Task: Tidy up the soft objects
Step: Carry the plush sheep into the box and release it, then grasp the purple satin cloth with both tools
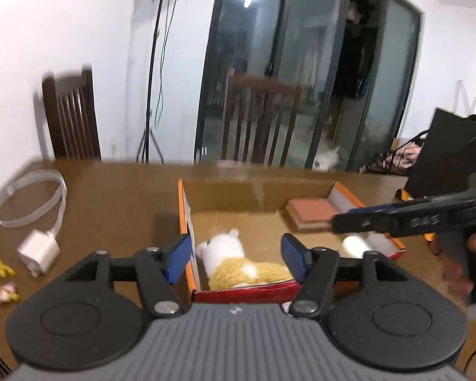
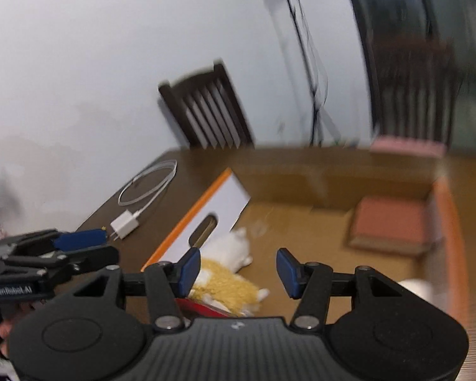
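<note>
Soft toys sit inside the open cardboard box [image 1: 225,197] on the brown table [image 1: 111,203], which is the biggest thing before me, with two dark wooden chairs [image 1: 71,114] behind it against the white wall and the glass door. The box has orange edges and a red front wall, and its near-left side panel [image 2: 212,212] shows a cut-out handle hole. In the near-left corner of the box lies the plush toy [image 1: 238,263], white-headed with a yellow body, on its side on the box floor. A pink sponge block [image 1: 307,214] rests at the far right corner, touching the right wall. A white rounded thing [image 1: 355,246] lies by the right wall nearer the front; it is too blurred to name.

Left gripper [image 1: 234,260] hovers at the box's front edge, its blue pads spread apart with nothing gripped; the plush shows between them but lower down, untouched. Right gripper [image 2: 238,271] hangs above the box floor, pads likewise apart and empty.

Out on the table to the left lie a white charger [image 1: 38,250] with its looped cable [image 1: 31,200], and some tiny yellow and pink trinkets [image 1: 3,281] near the edge.
</note>
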`<state>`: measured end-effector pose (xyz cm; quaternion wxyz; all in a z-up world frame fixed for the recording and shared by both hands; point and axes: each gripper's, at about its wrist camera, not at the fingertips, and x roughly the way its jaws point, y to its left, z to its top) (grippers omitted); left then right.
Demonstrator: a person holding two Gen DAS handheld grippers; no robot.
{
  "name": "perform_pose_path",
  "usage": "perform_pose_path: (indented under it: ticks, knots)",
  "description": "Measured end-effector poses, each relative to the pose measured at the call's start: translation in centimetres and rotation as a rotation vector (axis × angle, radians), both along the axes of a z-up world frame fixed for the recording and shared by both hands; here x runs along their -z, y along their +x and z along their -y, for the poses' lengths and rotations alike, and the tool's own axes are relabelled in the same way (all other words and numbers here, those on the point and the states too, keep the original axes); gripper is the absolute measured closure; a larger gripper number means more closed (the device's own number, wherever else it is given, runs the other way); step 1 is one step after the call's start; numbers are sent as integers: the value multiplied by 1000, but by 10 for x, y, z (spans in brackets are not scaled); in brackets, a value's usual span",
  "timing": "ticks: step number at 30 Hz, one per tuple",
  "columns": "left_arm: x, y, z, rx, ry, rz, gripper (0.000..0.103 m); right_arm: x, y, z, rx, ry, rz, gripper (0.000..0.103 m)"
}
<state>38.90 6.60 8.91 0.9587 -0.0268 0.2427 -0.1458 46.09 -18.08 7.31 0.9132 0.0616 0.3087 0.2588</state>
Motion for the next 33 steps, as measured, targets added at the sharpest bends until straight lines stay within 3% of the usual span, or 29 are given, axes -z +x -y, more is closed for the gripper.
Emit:
perform_pose_path:
  ticks: [3, 6, 10, 13, 16, 22, 28, 31, 33]
  knots:
    - [-12, -46, 3, 22, 26, 117, 23, -28, -46, 16, 30, -48, 112, 43]
    - [-14, -83, 6, 43, 12, 152, 19, -42, -97, 30, 43, -79, 195, 39]
    - [1, -126, 14, 51, -12, 145, 17, -35, -161, 38, 78, -107, 275, 34]
    - [17, -158, 25, 58, 29, 136, 16, -10, -203, 32, 74, -158, 313, 33]
    - [34, -185, 36, 66, 67, 122, 15, 23, -234, 17, 56, -208, 308, 33]
    - [65, -212, 45, 88, 20, 21, 14, 77, -272, 7, 35, -180, 206, 34]
    - [78, -205, 56, 67, 81, -10, 14, 91, -266, 3, 56, -178, 185, 35]
    - [80, -197, 58, 70, 79, -25, 14, 97, -252, 5, 43, -140, 169, 47]
    - [83, -191, 57, 64, 75, -37, 14, 102, -245, 1, 20, -136, 159, 75]
